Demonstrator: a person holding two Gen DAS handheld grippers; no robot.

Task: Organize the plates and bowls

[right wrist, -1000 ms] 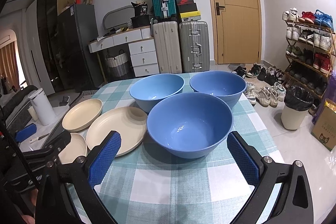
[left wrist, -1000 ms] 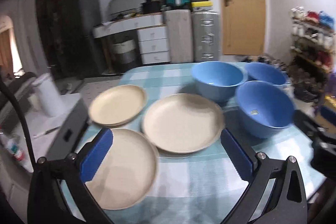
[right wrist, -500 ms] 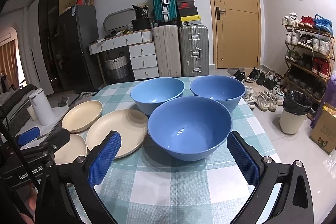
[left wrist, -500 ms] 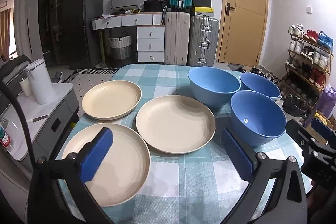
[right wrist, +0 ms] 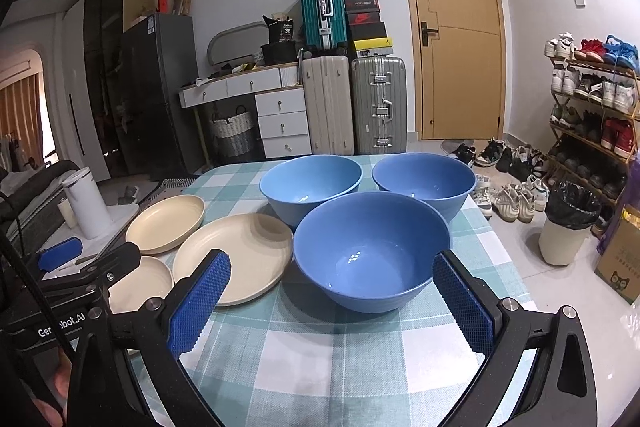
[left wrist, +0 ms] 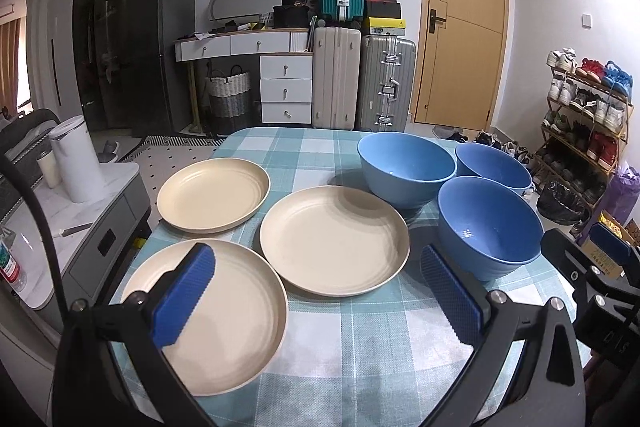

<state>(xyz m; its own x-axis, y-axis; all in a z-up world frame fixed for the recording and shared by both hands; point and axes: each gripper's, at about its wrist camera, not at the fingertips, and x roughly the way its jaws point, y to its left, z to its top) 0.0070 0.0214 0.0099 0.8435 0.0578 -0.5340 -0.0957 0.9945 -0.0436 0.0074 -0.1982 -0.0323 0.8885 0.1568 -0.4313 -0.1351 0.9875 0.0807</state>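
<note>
Blue-padded fingers of left gripper [left wrist: 320, 301] and right gripper [right wrist: 330, 301] spread wide, empty, above 3 plates [left wrist: 334, 241], 3 bowls [right wrist: 370, 247].

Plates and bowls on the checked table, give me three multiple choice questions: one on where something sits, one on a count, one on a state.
1. Where are the blue bowls relative to the cream plates, seen from the hand-held grippers?
A. to the right
B. to the left
C. stacked on them

2. How many cream plates are out?
A. two
B. three
C. five

3. What are both hand-held grippers doing?
A. clamping a bowl
B. clamping a plate
C. open, holding nothing

Answers:
1 A: the nearest blue bowl sits right of the middle cream plate.
2 B: three plates lie separately.
3 C: left hand-held gripper and right hand-held gripper gape empty.
</note>
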